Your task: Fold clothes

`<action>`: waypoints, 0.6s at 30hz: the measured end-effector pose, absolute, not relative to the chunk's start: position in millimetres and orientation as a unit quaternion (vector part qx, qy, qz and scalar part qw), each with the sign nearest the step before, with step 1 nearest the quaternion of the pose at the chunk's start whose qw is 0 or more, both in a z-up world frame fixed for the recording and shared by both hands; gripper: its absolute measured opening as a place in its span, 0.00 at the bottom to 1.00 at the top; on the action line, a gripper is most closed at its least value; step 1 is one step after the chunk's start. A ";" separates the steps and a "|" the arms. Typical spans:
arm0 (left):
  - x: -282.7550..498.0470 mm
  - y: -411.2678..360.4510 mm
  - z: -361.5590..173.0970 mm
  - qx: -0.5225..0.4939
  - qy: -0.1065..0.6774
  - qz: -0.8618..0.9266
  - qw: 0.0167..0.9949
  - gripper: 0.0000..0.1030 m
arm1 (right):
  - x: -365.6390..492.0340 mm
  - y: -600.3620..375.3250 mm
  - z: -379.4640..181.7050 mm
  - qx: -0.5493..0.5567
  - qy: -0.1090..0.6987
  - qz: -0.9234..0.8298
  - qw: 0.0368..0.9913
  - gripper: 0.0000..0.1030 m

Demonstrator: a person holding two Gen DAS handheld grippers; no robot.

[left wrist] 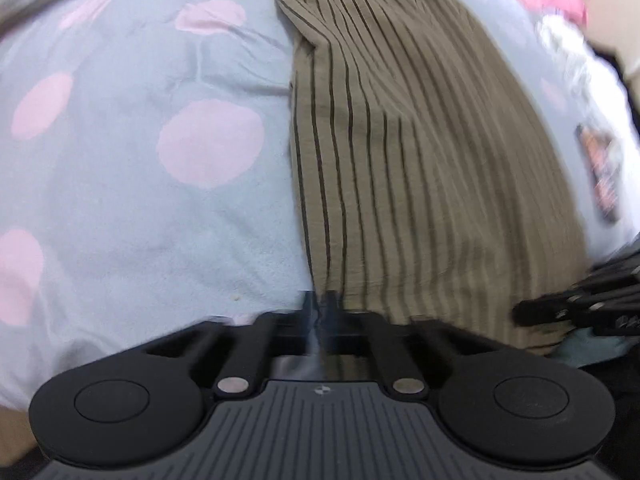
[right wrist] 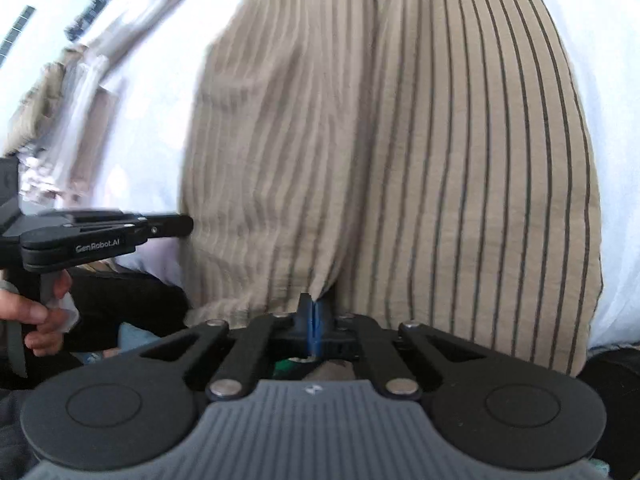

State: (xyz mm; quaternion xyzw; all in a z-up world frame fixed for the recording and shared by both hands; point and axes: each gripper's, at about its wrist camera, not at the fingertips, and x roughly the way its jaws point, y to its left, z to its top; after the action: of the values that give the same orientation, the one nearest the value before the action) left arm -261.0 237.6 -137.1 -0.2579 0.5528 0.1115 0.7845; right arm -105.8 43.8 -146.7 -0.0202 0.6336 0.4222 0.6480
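Close under both cameras lies a bed, its sheet [left wrist: 132, 216] a pale grey-blue cotton printed with large soft pink dots and lightly creased. In the right wrist view the cover beside the cloth washes out to plain white. Spread over it is the garment [left wrist: 400, 152], a thin olive-tan fabric with narrow dark stripes running lengthwise, crinkled and gathered into soft ridges near its lower edge.

The left claw [left wrist: 320, 304] is clenched on the near left corner of the garment, its fingers pressed together with the striped hem pinched between them. The right claw [right wrist: 316, 308] is likewise clamped on the hem further along, blue pads meeting, and the cloth puckers upward from the pinch. In the right wrist view the left claw [right wrist: 182, 226] shows from the side, touching the garment's left edge, with a hand [right wrist: 40, 312] curled round its grip. In the left wrist view, the right claw [left wrist: 532, 314] shows blurred at the garment's right edge.

Farther off, blurred by motion, a heap of white and pink laundry [left wrist: 560, 4] lies beyond the garment's right side. More pale crumpled clothes [right wrist: 80, 80] sit at the far left of the right wrist view.
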 end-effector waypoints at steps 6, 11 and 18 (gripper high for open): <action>-289.7 262.3 -137.0 -0.315 0.546 0.160 0.759 0.00 | -107.5 41.2 -145.1 0.005 0.634 0.445 0.633 0.01; -292.5 267.9 -151.4 -0.306 0.569 0.175 0.743 0.00 | -107.8 47.9 -159.8 -0.028 0.654 0.420 0.628 0.01; -286.9 253.6 -142.6 -0.287 0.563 0.132 0.764 0.39 | -112.1 51.5 -166.1 -0.037 0.663 0.412 0.624 0.17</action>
State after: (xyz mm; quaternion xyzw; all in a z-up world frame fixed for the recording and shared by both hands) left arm -286.9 253.6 -142.6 -0.2872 0.5630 0.1324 0.7635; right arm -112.1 51.5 -166.1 -0.0367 0.6628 0.4121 0.6241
